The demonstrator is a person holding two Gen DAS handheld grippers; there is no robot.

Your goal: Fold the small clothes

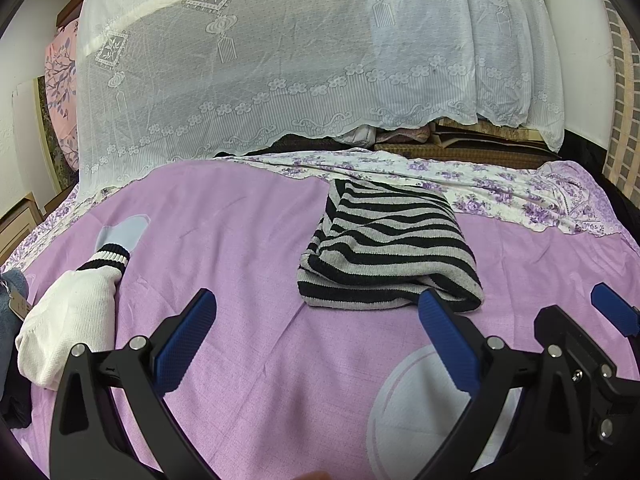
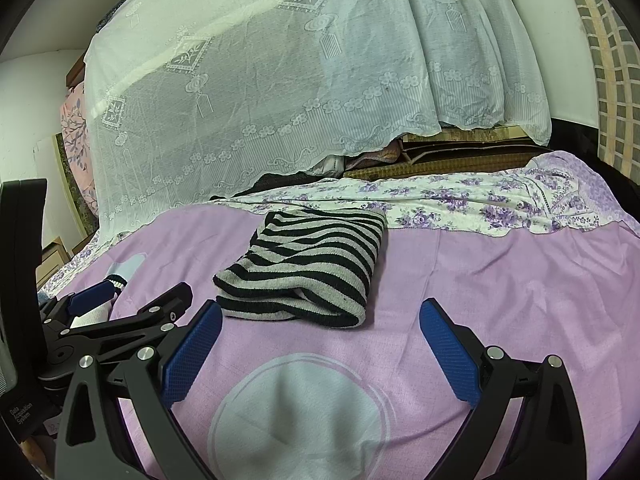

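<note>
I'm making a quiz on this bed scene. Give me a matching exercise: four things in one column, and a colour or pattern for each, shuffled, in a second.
Things:
1. folded garment
2. bedspread
3. knit garment
4. lace cloth

Descriptions:
A. plain lilac pink
B. sheer white with flower border
C. black and grey stripes
D. white with a black-and-white striped cuff

Pairs: 1-C, 2-A, 3-D, 4-B
</note>
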